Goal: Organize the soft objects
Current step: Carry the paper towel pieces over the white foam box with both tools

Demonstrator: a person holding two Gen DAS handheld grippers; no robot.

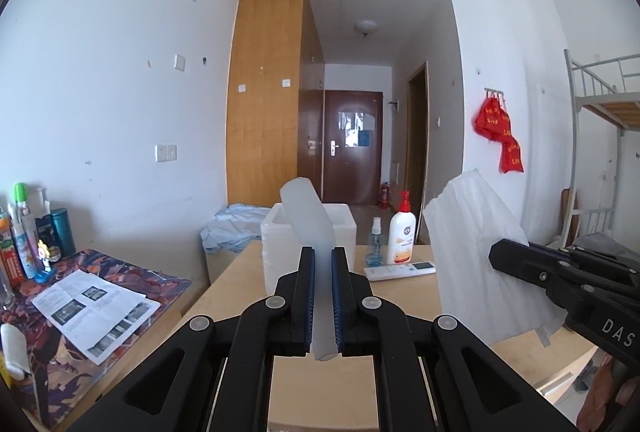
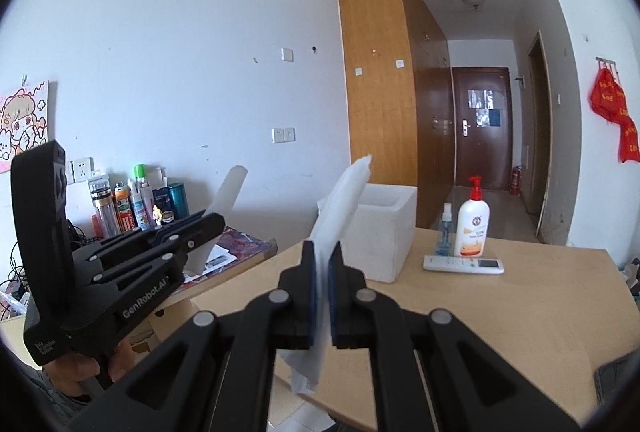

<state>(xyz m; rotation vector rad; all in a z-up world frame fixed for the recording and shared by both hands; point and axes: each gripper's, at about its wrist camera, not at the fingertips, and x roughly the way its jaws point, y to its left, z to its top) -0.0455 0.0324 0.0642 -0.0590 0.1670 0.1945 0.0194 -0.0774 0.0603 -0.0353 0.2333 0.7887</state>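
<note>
Bright, even daylight on white walls, source behind the cameras, unseen; soft, faint shadows on the wooden table (image 1: pixel 404 296); dim hallway toward the brown door (image 1: pixel 352 148); strong fisheye bending at edges, black vignette in corners; near gripper parts slightly soft; no glare.

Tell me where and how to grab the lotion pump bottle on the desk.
Take the lotion pump bottle by its white body, below the red pump, coming in level from the near desk edge. It stands upright and its neck is narrow. The spray bottle and remote crowd its left and front, so close front-to-back. Both tongs are full now.
</note>
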